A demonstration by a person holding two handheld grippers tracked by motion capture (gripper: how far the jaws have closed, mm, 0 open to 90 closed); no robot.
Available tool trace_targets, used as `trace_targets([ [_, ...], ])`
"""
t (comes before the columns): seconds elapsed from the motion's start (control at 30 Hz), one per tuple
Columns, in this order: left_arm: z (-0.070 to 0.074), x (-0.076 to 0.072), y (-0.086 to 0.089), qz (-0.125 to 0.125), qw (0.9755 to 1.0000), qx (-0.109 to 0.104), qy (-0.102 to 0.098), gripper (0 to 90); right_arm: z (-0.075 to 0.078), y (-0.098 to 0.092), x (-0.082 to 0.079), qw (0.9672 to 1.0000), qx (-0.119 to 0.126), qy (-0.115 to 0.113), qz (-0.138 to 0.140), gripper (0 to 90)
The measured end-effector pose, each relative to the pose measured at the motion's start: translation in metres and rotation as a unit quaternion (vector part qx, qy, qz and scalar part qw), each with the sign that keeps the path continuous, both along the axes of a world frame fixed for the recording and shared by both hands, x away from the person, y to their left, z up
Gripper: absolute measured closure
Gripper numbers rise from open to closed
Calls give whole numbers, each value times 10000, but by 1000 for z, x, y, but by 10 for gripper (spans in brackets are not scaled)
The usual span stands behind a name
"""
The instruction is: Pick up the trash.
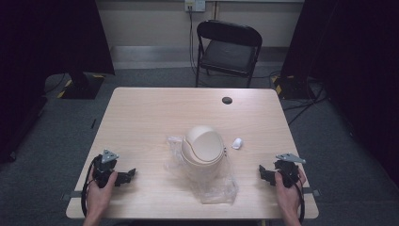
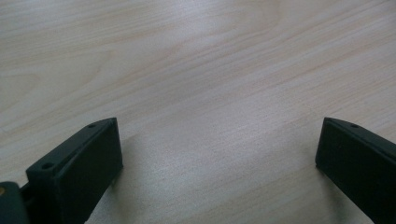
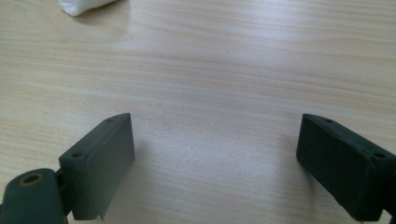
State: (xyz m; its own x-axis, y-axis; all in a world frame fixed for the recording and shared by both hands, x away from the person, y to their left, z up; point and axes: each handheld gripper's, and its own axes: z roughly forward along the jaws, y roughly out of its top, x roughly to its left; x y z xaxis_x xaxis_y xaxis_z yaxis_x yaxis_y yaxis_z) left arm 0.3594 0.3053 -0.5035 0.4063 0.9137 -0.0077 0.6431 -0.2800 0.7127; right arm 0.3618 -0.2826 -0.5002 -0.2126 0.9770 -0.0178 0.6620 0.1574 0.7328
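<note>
Pale wood table (image 1: 141, 113), beige bin (image 1: 203, 149) central on plastic, left tongs (image 1: 128, 175) and right tongs (image 1: 261, 172) near front edge, both wide open, empty.

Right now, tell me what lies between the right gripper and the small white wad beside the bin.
Nothing: bare wooden table runs from the open right gripper to the white wad, as the right gripper view shows; the high view agrees.

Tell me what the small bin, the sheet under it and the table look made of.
Bin: probably plastic, matte beige, with a smooth moulded dome lid. Sheet: thin clear plastic film, likely a bag; crinkled and glinting, the wood shows through. Table: pale wood-grain top, satin sheen; solid wood or laminate, hard to tell.
</note>
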Motion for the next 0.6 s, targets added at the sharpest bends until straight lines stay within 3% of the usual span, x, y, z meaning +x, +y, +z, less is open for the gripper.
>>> trace_targets([
  [0.33,0,0,0,4,10000,-5,-2,0,1,1,-1,9999,29,11,133,136],
  [0.6,0,0,0,20,10000,1,-13,0,9,6,-2,9992,145,192,323,144],
])
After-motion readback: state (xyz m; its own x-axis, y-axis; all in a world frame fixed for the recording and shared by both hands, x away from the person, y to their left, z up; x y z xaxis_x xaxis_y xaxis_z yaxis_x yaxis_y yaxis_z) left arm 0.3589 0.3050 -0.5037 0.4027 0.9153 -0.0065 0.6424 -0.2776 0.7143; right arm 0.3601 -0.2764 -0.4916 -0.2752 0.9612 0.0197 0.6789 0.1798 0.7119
